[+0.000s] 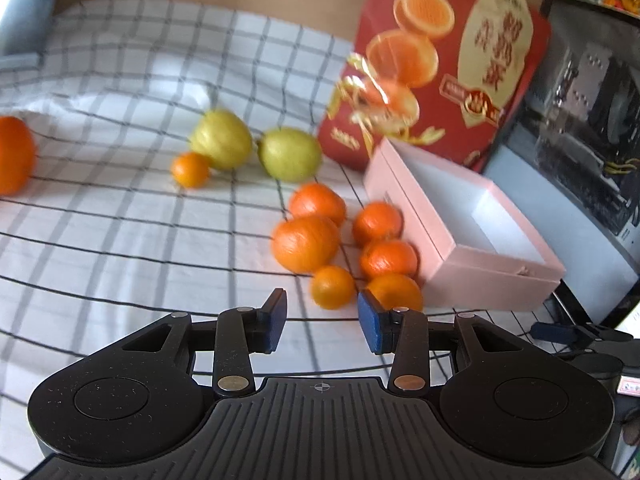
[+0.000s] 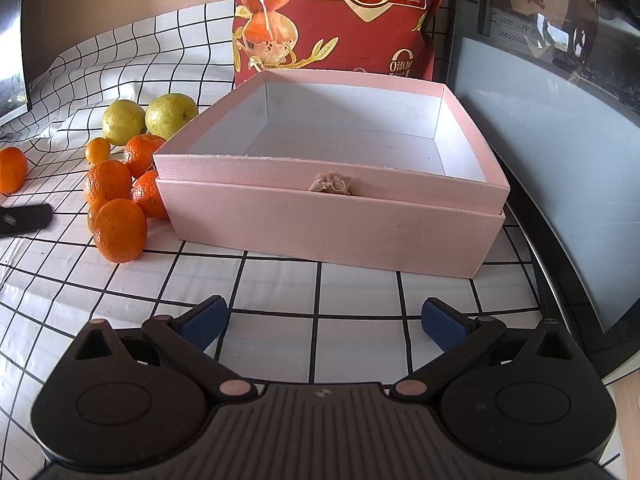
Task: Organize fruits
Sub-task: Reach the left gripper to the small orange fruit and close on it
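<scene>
Several mandarins [image 1: 306, 244] [image 2: 120, 230] lie in a cluster on the checked cloth, against the left side of an open pink box [image 1: 472, 236] [image 2: 332, 216] that holds nothing. Two yellow-green fruits [image 1: 290, 154] [image 2: 172, 114] and a small orange [image 1: 190, 169] lie behind them, and one more orange [image 1: 14, 156] [image 2: 12, 170] sits far left. My left gripper [image 1: 322, 320] hovers just short of the nearest mandarins, open, nothing between its blue pads. My right gripper [image 2: 322, 322] is open wide above the cloth, in front of the box.
A red snack bag [image 1: 448, 60] [image 2: 340, 16] stands behind the box. A dark glass-fronted appliance [image 1: 580, 132] [image 2: 552, 120] borders the table on the right. The tip of the other gripper [image 2: 24, 218] shows at the left edge of the right wrist view.
</scene>
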`<action>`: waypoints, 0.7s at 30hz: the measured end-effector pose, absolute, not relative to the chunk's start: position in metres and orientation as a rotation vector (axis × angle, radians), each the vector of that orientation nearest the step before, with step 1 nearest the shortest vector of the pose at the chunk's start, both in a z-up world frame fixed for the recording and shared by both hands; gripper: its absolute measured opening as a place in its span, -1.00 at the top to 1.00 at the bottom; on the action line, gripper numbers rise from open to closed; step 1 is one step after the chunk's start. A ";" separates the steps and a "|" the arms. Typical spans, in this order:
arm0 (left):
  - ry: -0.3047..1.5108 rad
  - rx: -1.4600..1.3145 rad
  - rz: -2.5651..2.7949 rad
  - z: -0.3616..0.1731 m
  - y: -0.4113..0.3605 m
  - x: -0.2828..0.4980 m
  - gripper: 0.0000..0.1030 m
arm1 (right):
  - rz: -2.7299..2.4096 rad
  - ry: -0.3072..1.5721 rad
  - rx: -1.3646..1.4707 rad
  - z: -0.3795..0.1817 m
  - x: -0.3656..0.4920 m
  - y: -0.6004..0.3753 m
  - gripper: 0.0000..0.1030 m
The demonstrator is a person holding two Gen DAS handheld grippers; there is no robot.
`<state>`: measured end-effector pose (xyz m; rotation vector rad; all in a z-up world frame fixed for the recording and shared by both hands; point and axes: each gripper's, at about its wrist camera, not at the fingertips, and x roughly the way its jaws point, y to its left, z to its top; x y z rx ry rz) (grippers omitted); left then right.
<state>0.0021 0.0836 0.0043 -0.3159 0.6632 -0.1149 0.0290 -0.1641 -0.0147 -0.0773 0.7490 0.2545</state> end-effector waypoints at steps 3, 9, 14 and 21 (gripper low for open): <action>0.676 -0.361 -0.099 0.000 0.080 0.013 0.16 | 0.256 0.748 -0.076 -0.015 0.030 -0.164 -1.00; 0.675 -0.346 -0.022 -0.001 0.076 0.024 0.17 | 0.261 0.747 -0.078 -0.015 0.028 -0.164 -1.00; 0.668 -0.344 -0.024 -0.002 0.076 0.026 0.18 | 0.264 0.746 -0.078 -0.015 0.027 -0.164 -1.00; 0.662 -0.415 -0.077 -0.007 0.089 0.025 0.24 | 0.264 0.747 -0.077 -0.015 0.026 -0.164 -1.00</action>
